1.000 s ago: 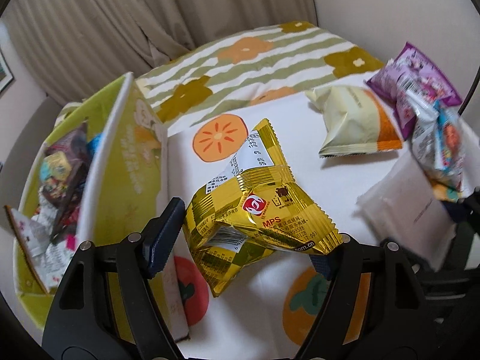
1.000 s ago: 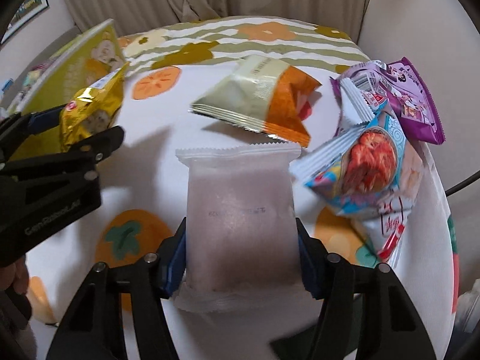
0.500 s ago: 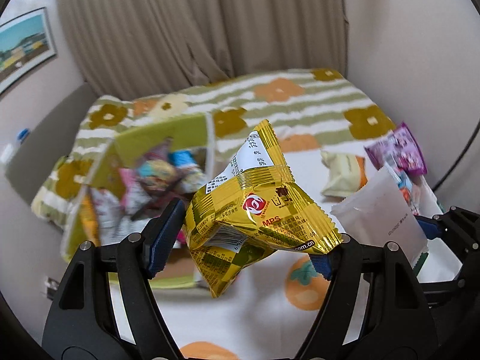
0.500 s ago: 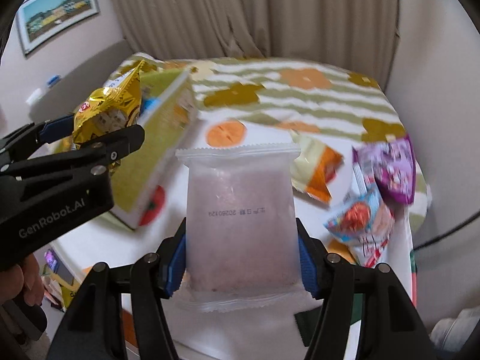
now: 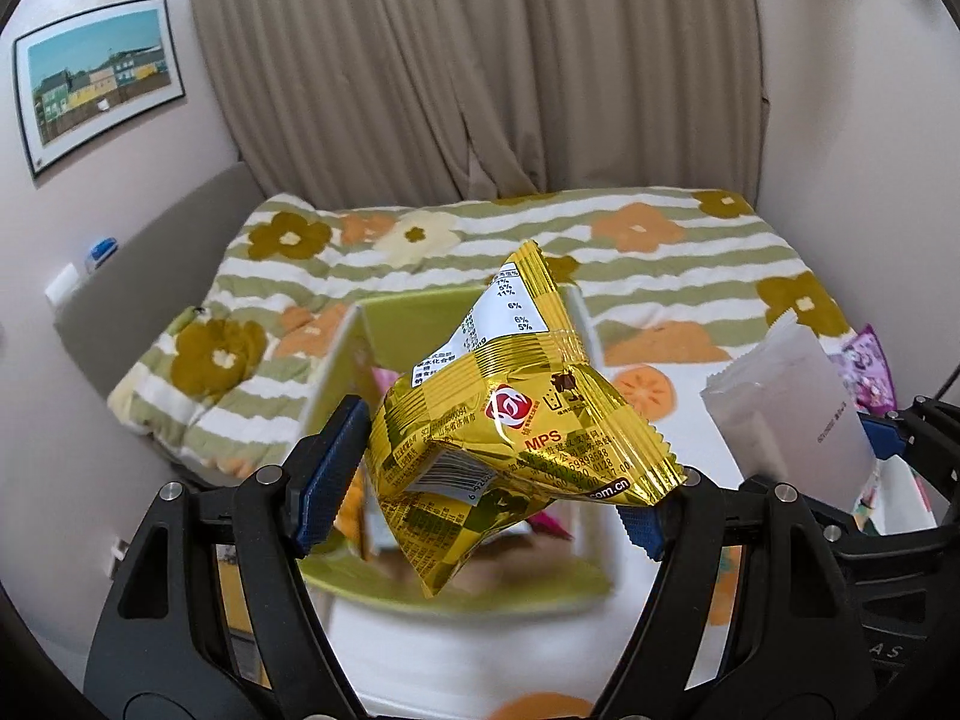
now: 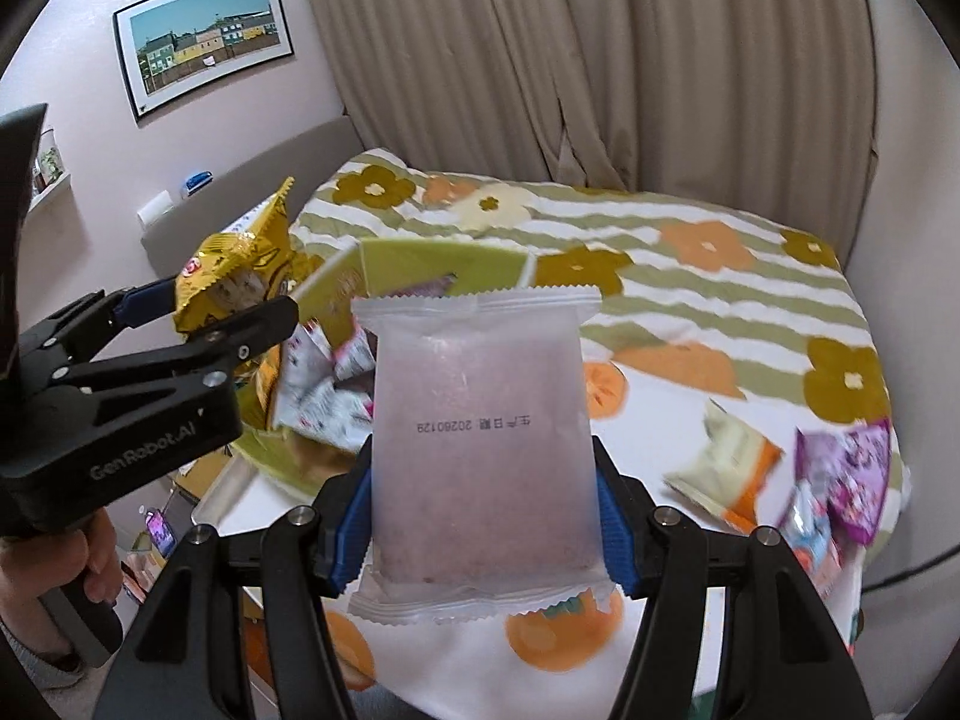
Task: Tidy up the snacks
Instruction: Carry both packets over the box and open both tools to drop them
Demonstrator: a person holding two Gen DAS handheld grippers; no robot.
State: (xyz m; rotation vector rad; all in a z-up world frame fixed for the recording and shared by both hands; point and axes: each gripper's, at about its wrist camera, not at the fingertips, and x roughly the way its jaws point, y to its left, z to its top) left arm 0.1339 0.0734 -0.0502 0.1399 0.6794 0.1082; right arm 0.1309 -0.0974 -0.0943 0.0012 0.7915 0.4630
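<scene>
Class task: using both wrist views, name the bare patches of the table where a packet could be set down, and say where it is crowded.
Bare tablecloth lies between the green box and the cream-orange packet. The box is crowded with snacks, and the table's right edge is cluttered around the purple packet.

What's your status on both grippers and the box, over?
Left gripper shut on gold packet, above the green box. Right gripper shut on frosted white packet, beside it. Three snacks on the table. Nothing blocking.
</scene>
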